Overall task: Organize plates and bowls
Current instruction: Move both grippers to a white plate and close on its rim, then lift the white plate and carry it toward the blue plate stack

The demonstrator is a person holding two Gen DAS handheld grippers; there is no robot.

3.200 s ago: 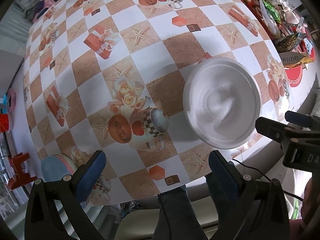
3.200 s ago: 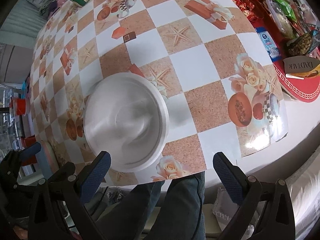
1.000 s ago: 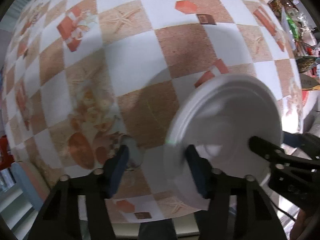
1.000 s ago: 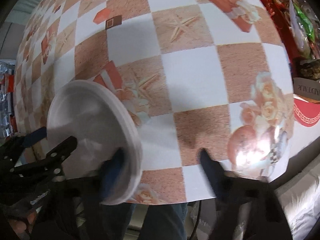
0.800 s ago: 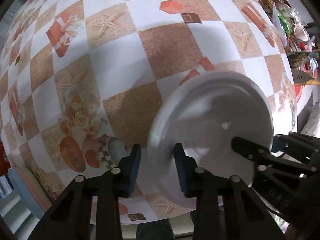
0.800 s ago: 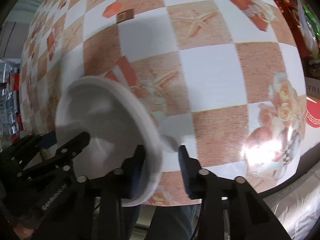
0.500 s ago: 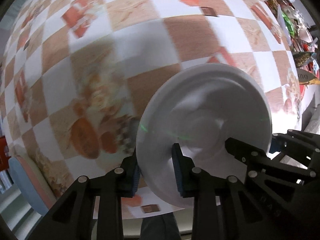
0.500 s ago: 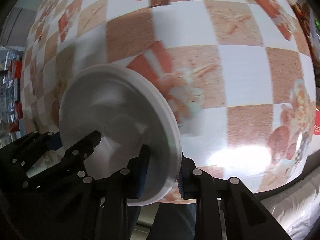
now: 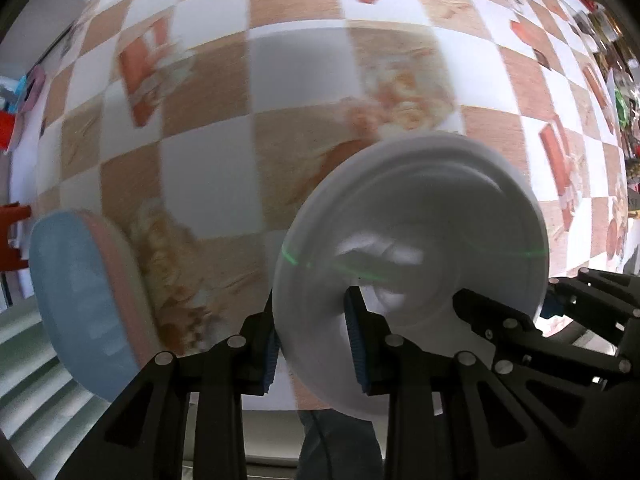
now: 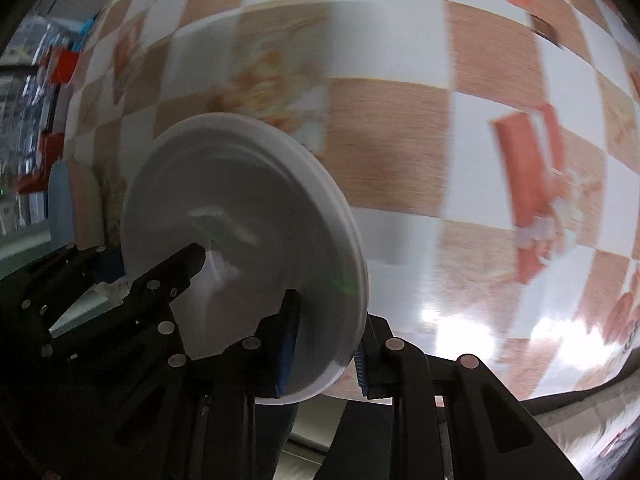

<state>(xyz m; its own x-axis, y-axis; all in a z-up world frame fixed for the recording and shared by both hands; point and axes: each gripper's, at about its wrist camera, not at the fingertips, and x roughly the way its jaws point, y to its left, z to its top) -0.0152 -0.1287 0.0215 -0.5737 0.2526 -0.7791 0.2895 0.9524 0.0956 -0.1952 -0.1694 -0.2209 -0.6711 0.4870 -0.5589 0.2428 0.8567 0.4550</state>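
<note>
Nearest the lens, our left gripper (image 9: 314,346) clamps the near rim of a white bowl (image 9: 416,248), one blue-padded finger outside the wall and the other inside the hollow. In the same view our right gripper (image 9: 520,308) reaches in from the lower right and grips the bowl's opposite edge, its black linkage crossing the bowl's lower right rim.

From the right wrist view, our right gripper (image 10: 324,350) pinches the white bowl (image 10: 240,216) at its lower right rim, one finger inside and one outside, while our left gripper (image 10: 160,268) holds the far side, a black finger lying in the hollow.

The bowl is plain, glossy and round, with a stepped rim and soft highlights in its well. It is tilted on edge, its open face turned toward both cameras, held between the two grippers above the near edge of the checked tablecloth (image 9: 304,92).

To the left lie stacked blue and pink plates (image 9: 88,304). Beyond, the cloth's tan and white squares are blurred.
</note>
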